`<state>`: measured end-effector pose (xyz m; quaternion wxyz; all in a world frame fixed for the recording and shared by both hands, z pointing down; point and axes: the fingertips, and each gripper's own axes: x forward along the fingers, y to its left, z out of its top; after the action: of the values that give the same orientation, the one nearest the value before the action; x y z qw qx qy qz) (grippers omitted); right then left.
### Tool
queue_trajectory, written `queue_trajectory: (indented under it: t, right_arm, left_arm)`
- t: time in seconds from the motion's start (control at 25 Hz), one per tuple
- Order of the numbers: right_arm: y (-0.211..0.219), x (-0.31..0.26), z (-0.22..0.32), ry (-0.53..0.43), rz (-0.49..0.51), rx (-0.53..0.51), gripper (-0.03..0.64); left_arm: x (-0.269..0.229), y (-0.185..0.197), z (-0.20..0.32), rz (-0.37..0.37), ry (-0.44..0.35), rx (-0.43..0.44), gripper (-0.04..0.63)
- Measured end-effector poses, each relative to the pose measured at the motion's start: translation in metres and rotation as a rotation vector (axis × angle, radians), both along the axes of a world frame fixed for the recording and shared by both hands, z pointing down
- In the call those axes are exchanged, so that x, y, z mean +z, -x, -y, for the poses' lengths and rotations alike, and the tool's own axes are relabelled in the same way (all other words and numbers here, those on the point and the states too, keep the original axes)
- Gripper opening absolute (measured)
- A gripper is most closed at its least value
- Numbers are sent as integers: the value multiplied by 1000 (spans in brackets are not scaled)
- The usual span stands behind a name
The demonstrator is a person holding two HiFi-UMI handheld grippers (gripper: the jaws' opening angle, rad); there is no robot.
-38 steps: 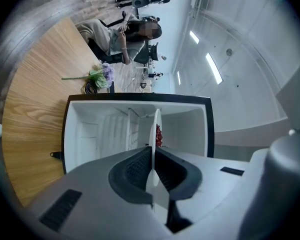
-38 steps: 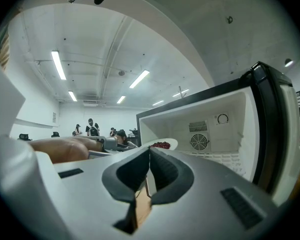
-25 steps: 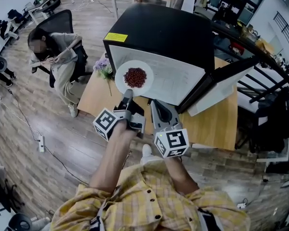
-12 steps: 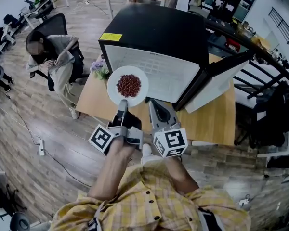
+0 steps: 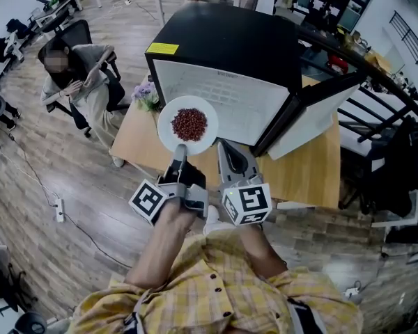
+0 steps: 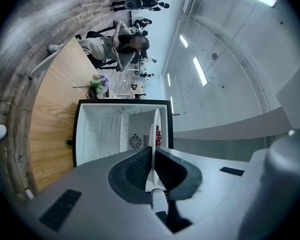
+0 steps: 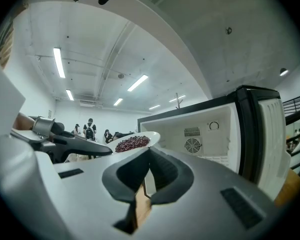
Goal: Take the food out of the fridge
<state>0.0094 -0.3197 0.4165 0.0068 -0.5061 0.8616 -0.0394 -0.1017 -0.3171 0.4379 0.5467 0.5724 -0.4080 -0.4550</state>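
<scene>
A white plate [image 5: 188, 124] heaped with red beans [image 5: 189, 123] hangs level in front of the open black mini fridge [image 5: 223, 47], at the lower left of its white inside. My left gripper [image 5: 180, 149] is shut on the plate's near rim. In the left gripper view the plate [image 6: 155, 129] stands edge-on between the pads of that gripper [image 6: 152, 151]. My right gripper [image 5: 226, 150] is beside it on the right, shut and empty. Its own view shows the right gripper [image 7: 148, 156] with pads together, the plate [image 7: 135, 143] at left and the fridge [image 7: 215, 134] ahead.
The fridge stands on a wooden table [image 5: 299, 179], its door [image 5: 313, 120] swung open to the right. A small bunch of flowers [image 5: 148, 97] lies on the table's left end. A person sits on an office chair [image 5: 76, 75] farther left.
The left gripper has drawn the plate back from the fridge opening toward me and a little left. The right gripper has stayed where it was.
</scene>
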Motion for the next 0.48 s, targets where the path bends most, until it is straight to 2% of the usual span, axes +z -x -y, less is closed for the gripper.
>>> queue_trajectory:
  t: [0.48]
  right_arm:
    - [1, -1, 2, -8, 4, 11, 8]
  left_arm:
    - [0, 3, -3, -9, -5, -7, 15]
